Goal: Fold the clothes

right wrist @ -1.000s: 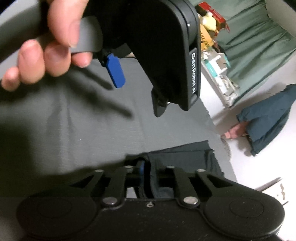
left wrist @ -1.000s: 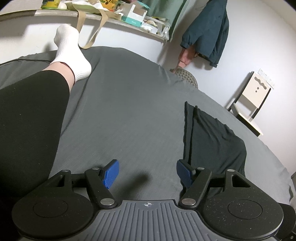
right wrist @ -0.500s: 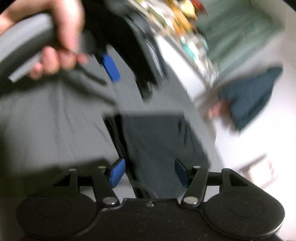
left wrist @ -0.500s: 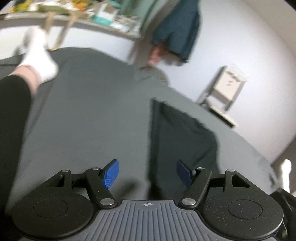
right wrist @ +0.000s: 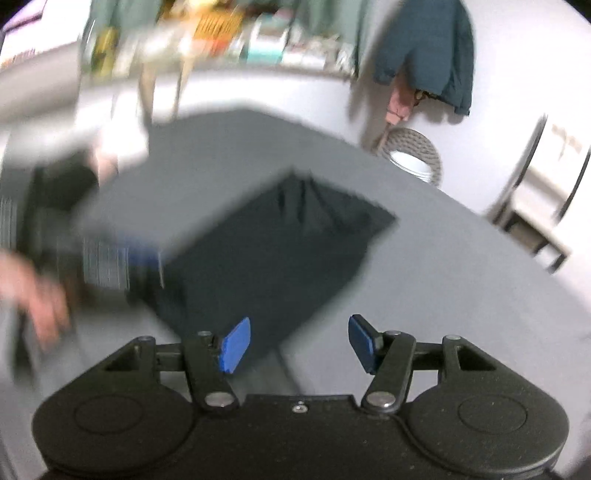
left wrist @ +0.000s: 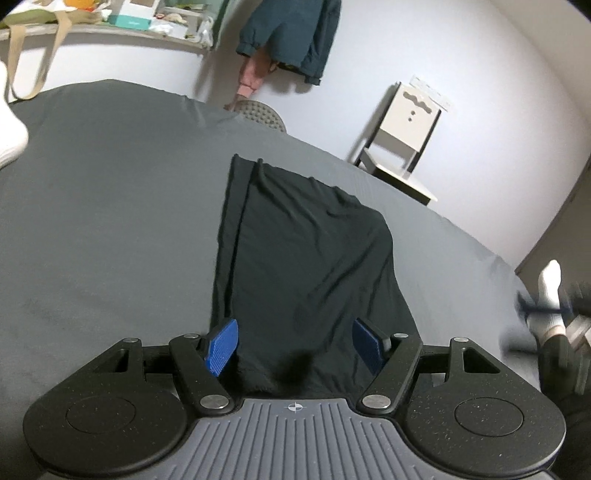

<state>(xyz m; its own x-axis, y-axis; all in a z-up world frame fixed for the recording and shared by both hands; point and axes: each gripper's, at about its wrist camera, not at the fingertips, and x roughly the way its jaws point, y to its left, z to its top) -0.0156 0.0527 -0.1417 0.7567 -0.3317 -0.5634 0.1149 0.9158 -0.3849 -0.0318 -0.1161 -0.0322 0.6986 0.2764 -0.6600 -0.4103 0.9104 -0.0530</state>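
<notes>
Grey bedding [left wrist: 110,221] covers a wide bed that fills most of both views, with a white wall behind it. Taking the dark folded garment [left wrist: 306,258] as the landmark: it lies flat near the middle of the bed, a long narrow shape with a doubled edge along its left side. Left of it, at the edge of the left wrist view, a white sock [left wrist: 9,133] shows. Beyond it, on the wall, hangs a dark teal jacket [left wrist: 291,33], and to the right of that stands a pale chair [left wrist: 406,136]. Far right of the garment, another white sock [left wrist: 550,295] appears, blurred.

The left gripper [left wrist: 293,347] hovers over the near end of the garment, its blue pads spread apart and holding nothing. The right gripper [right wrist: 299,343] is also spread wide and empty, above the garment's near right corner; its view is motion-blurred, with a hand [right wrist: 40,295] smeared left of the garment.
</notes>
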